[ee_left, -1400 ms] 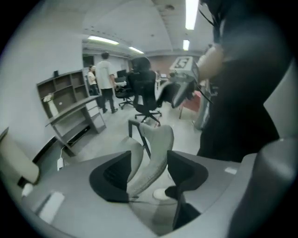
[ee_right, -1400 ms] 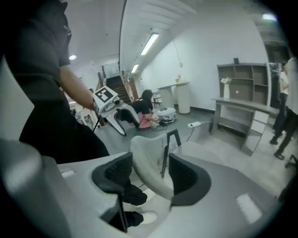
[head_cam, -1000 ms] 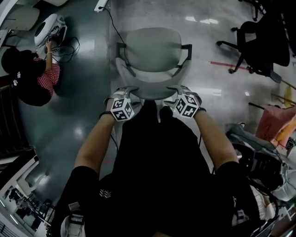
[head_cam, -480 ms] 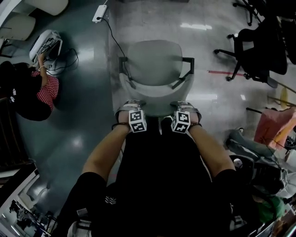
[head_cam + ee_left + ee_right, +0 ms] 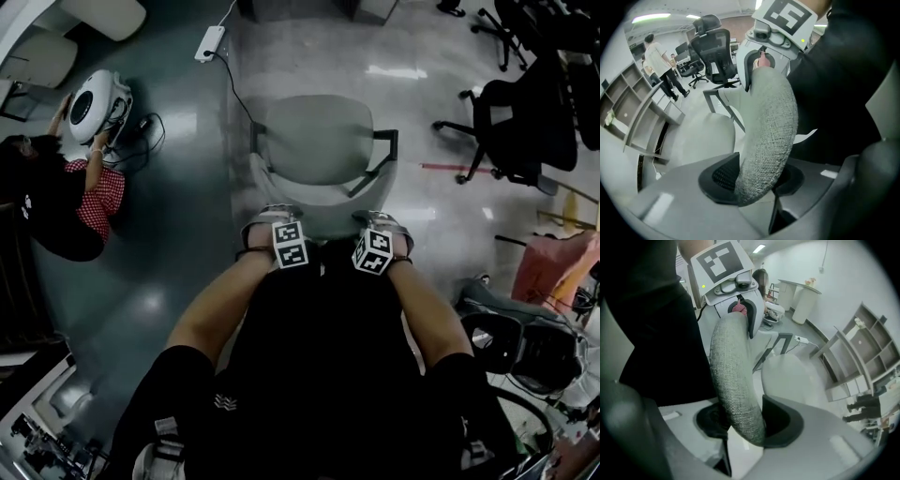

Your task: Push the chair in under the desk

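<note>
A light grey armchair (image 5: 317,141) with dark arm brackets stands on the glossy floor just in front of me, its seat facing away. Its fabric backrest (image 5: 319,217) is nearest to me. My left gripper (image 5: 274,223) sits on the left part of the backrest's top edge. The woven backrest edge (image 5: 768,136) runs between the left gripper's (image 5: 754,180) dark pads as the jaws are closing on it. My right gripper (image 5: 377,225) sits on the right part. There too the backrest edge (image 5: 733,376) lies gripped between the right gripper's (image 5: 745,420) pads, jaws closing.
A person in a red checked top (image 5: 80,192) crouches on the floor at the left by a white round device (image 5: 94,101). A power strip (image 5: 210,42) with a cable lies ahead. Black office chairs (image 5: 525,122) and a pink bag (image 5: 561,255) stand at the right. Grey shelving (image 5: 644,117) is beyond.
Both grippers have drawn closer together along the backrest's top edge, the left one moving right. The chair sits lower in the view and more floor ahead shows.
</note>
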`<action>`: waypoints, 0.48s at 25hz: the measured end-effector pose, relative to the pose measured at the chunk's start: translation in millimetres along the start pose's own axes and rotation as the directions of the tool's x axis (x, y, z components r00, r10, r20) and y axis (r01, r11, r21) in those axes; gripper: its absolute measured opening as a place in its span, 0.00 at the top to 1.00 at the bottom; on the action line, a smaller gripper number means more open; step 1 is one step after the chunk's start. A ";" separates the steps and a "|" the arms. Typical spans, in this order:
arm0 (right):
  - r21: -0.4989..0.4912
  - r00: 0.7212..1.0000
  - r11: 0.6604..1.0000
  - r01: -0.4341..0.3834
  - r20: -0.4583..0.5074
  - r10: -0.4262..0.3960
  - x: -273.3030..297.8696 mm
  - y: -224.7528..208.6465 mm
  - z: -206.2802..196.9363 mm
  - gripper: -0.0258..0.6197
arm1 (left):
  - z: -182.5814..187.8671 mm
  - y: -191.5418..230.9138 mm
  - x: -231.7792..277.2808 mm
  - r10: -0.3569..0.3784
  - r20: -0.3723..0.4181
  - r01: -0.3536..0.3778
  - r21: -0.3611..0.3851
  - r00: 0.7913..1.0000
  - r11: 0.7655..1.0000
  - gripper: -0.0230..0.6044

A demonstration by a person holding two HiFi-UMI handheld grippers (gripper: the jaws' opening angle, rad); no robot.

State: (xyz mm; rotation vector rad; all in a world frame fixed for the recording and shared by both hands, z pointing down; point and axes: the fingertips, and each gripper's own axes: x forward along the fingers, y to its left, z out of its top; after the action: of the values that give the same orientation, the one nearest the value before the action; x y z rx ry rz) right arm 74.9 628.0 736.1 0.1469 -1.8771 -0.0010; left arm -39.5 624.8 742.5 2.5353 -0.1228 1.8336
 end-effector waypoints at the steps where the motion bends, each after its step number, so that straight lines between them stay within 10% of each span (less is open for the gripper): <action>1: 0.001 1.000 1.000 0.003 0.000 -0.003 -0.7 -4.6 2.7 0.71 | -0.9 4.4 -2.3 -0.002 0.004 0.002 0.001 1.000 1.000 0.71; 12: -0.004 1.000 1.000 0.015 0.002 -0.015 4.0 -61.9 2.4 0.70 | 6.5 56.2 0.8 -0.010 0.007 0.010 -0.015 1.000 1.000 0.71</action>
State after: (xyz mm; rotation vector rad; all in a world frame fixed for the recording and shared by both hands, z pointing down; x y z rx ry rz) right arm 77.7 566.0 734.6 0.1585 -1.8778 -0.0148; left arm -37.0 568.3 739.2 2.5275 -0.1228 1.8140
